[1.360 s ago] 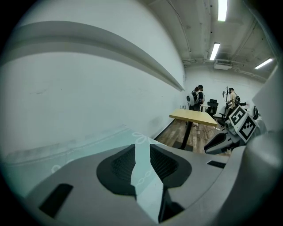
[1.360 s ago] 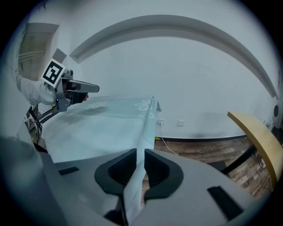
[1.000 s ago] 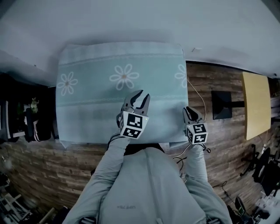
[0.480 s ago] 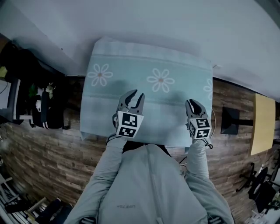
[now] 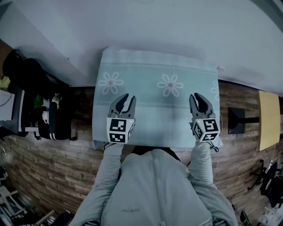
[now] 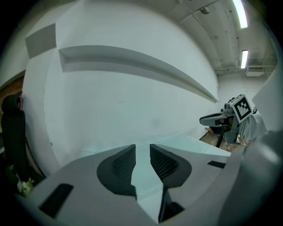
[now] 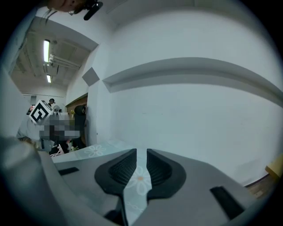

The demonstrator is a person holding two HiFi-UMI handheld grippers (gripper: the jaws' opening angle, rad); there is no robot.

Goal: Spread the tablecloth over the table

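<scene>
White wall (image 5: 177,26) fills the far side; a ledge runs across it in both gripper views. Wood-plank floor (image 5: 57,163) shows L, R and near side. Strip lights (image 6: 241,13) on the ceiling.

Tablecloth (image 5: 154,119), pale blue-green w/ daisy prints (image 5: 170,84), lies flat over the table and covers the whole top. Its far edge is against the wall and its near edge hangs just in front of the person. No big folds visible.

Person in grey top (image 5: 154,190), both arms reaching fwd over the near edge.

Dark bag/rack (image 5: 48,121) on the floor off the table's L edge, w/ small green + white bits on it; can't tell what. Yellow tabletop (image 5: 267,119) well off to the R. Black flat stand base (image 5: 235,120) on the floor btwn it and the cloth.

L gripper (image 5: 126,99) over the cloth near the near-L corner. Jaws apart, nothing btwn them, only cloth seen below thru the gap (image 6: 142,148).

R gripper (image 5: 198,98) over the near-R corner. Jaws close together w/ a narrow gap, not clamped on anything; a daisy shows thru the gap (image 7: 141,152).
</scene>
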